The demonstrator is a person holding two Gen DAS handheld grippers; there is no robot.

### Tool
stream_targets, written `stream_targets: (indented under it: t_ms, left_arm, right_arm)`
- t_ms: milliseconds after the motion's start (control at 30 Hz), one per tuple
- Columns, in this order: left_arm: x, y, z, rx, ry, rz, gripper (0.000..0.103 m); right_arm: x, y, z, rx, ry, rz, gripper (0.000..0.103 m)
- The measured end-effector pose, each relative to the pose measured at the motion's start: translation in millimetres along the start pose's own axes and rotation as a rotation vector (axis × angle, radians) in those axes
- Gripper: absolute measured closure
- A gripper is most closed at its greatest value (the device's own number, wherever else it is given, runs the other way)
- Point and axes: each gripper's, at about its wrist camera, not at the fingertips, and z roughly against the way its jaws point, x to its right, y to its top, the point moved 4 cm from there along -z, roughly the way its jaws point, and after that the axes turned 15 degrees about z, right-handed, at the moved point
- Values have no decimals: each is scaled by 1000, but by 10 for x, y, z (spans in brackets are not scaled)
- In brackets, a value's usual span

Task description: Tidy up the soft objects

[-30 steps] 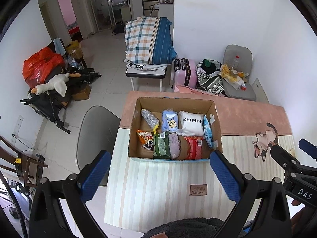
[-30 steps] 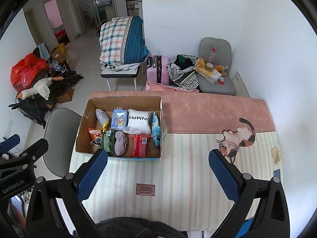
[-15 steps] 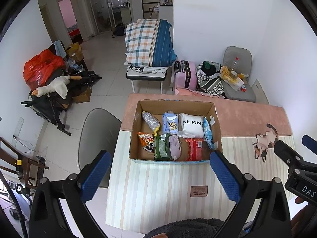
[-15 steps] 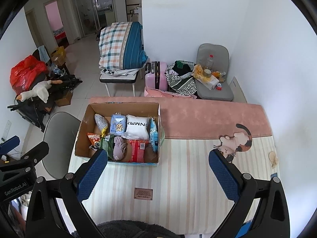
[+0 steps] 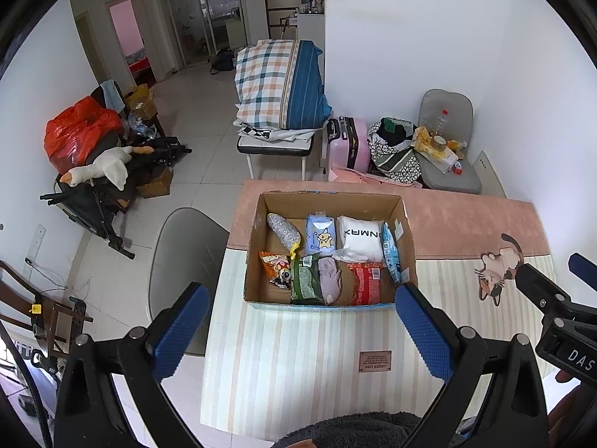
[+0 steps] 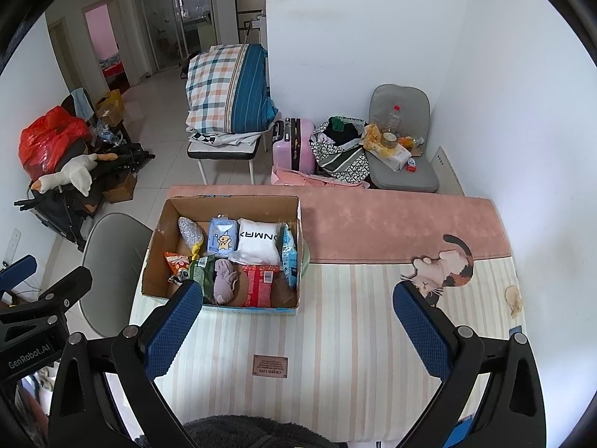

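Observation:
A cardboard box (image 5: 407, 240) (image 6: 156, 257) stands on the striped table mat (image 5: 306, 351) (image 6: 335, 328). It holds several soft items: a white pillow pack (image 5: 360, 237) (image 6: 259, 240), a blue tissue pack (image 5: 321, 235), a silver pouch (image 5: 281, 228), an orange snack bag (image 5: 274, 261), a green bag (image 5: 306, 280), a lilac cloth (image 5: 329, 279) (image 6: 224, 280) and a red pack (image 5: 363, 280). My left gripper (image 5: 298, 330) is open and empty, high above the table in front of the box. My right gripper (image 6: 294, 326) is open and empty, to the right of the box.
A grey chair (image 5: 179, 257) stands at the table's left side. A pink runner (image 6: 391, 220) covers the table's far part, with a cat picture (image 6: 444, 272) at the right. Beyond are a bench with a plaid pillow (image 5: 276, 86), a pink suitcase (image 5: 347, 142) and another loaded chair (image 5: 444, 149).
Both grippers have risen and pulled back a little, so the box and table look smaller and lower in view. Both stay open and empty.

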Motion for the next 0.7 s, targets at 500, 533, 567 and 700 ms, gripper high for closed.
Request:
stream_targets:
  t_ms: [500,533,567,700]
  left_arm:
    - [7,5,21,-2,-3,-2,0]
    - [8,6,21,0,-2,-3,0]
    - [6,5,20,1,-1,-3,0]
    - [5,-1,21,1,-1,-1,0]
  right_arm:
    - [-7,-10,1,2,-2,-1,0]
    - [-5,-11,1,2,-3,0,0]
    - [-3,-14,2,1,-1,0,0]
    - [-12,-14,-1,1,0,-2,0]
